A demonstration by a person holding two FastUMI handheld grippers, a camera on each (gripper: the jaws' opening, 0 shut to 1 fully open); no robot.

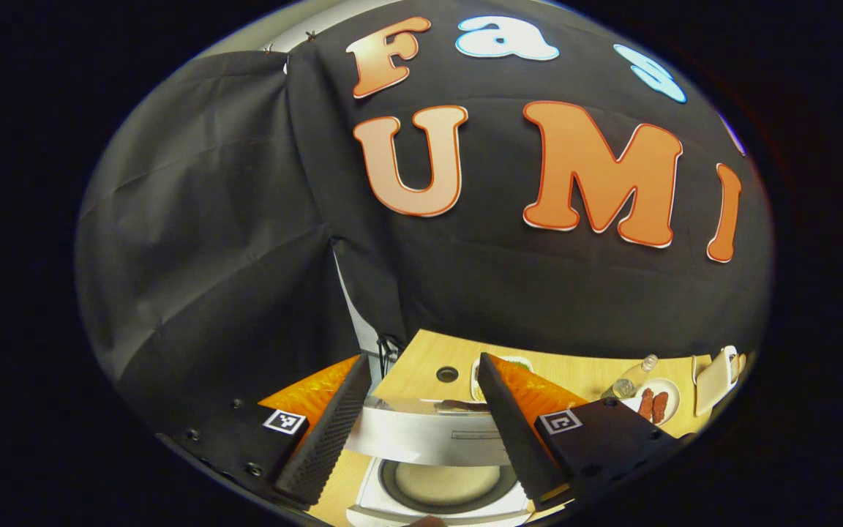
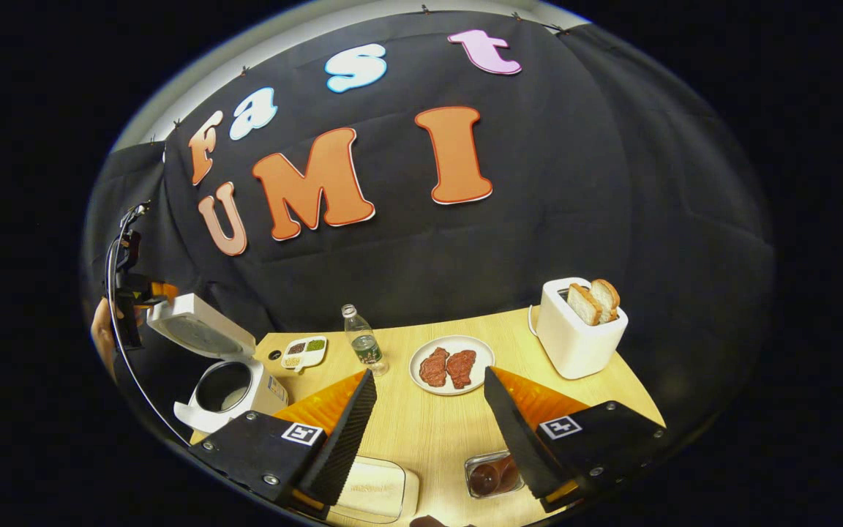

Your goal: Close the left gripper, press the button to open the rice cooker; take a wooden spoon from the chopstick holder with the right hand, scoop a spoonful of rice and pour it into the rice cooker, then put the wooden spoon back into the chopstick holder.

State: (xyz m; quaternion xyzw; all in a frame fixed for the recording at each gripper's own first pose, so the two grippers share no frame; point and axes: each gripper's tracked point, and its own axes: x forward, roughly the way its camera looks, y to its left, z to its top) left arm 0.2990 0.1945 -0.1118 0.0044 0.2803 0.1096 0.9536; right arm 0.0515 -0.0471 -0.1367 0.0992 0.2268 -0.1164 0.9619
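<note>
My left gripper [image 1: 421, 421] hangs above the rice cooker [image 1: 442, 476] with its fingers [image 1: 334, 432] spread wide and holding nothing. The raised lid [image 1: 421, 439] of the cooker crosses the gap between them, and below it the round inner pot [image 1: 447, 484] lies open to view. This gripper looks down steeply, so the desk [image 1: 421, 373] shows in its view as a narrow strip under the cloth wall.

My right gripper [image 2: 429, 428] is likewise wide open and empty, held over the near edge of the desk [image 2: 436, 424] and tilted down toward it. Under its left finger [image 2: 334, 439] lies a clear lidded container [image 2: 381, 489] with pale contents, which I take to be the rice. Beside its right finger [image 2: 516, 439] stands a small clear tub [image 2: 491, 476] with dark contents.

Farther out in the right gripper view, a plate [image 2: 451, 366] of two meat pieces sits mid-desk, with a water bottle [image 2: 363, 340] just to its left and a divided dish [image 2: 304, 353] beyond that. A white toaster [image 2: 579, 329] with two bread slices occupies the far right corner. The rice cooker [image 2: 227, 388] stands at the left edge, lid up, and a hand [image 2: 103, 329] holding the other gripper hovers by the lid. I cannot make out the wooden spoon or the chopstick holder.
</note>
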